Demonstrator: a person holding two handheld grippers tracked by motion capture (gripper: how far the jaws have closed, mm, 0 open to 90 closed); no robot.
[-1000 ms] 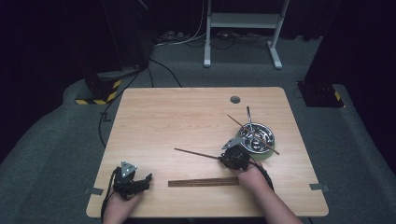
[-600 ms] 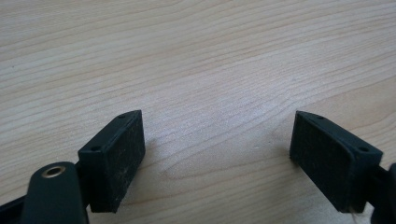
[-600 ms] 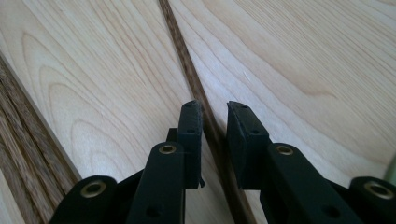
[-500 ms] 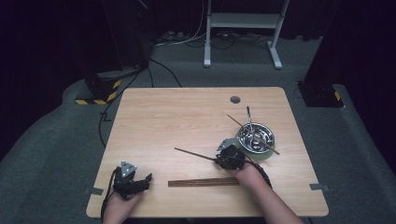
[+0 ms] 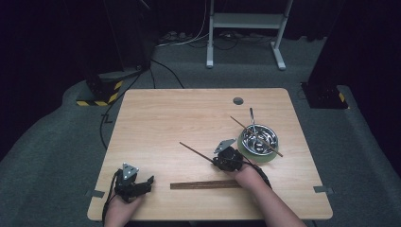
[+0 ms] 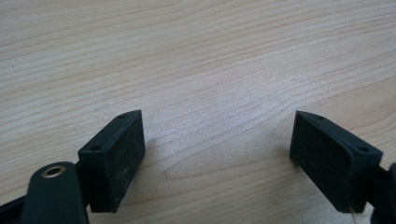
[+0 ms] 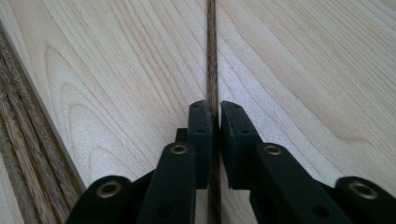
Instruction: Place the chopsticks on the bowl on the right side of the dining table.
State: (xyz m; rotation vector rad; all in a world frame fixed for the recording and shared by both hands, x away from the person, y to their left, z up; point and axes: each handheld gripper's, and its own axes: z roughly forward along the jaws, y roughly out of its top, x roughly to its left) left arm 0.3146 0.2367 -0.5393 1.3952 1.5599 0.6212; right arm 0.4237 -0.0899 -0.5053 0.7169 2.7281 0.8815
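A thin dark chopstick (image 5: 196, 152) lies slanted across the middle of the wooden table (image 5: 179, 118). My right gripper (image 5: 219, 161) is shut on its near end, just left of the bowl. In the right gripper view the jaws (image 7: 215, 109) pinch the chopstick (image 7: 211, 46), which runs straight ahead over the wood. A metal bowl (image 5: 258, 140) on a green base at the right holds a second chopstick (image 5: 265, 142) and a metal utensil (image 5: 252, 120). My left gripper (image 5: 144, 183) rests open at the front left corner; its pads (image 6: 114, 156) stand wide apart over bare wood.
A flat brown wooden strip (image 5: 205, 185) lies along the front edge between the two hands, also at the left of the right gripper view (image 7: 18, 140). A round hole (image 5: 238, 100) sits in the tabletop at the back. Grey carpet, cables and a stand surround the table.
My right gripper has shifted slightly left, away from the bowl, with the chopstick in it, and the stick's far tip has moved a little. The left gripper has stayed put.
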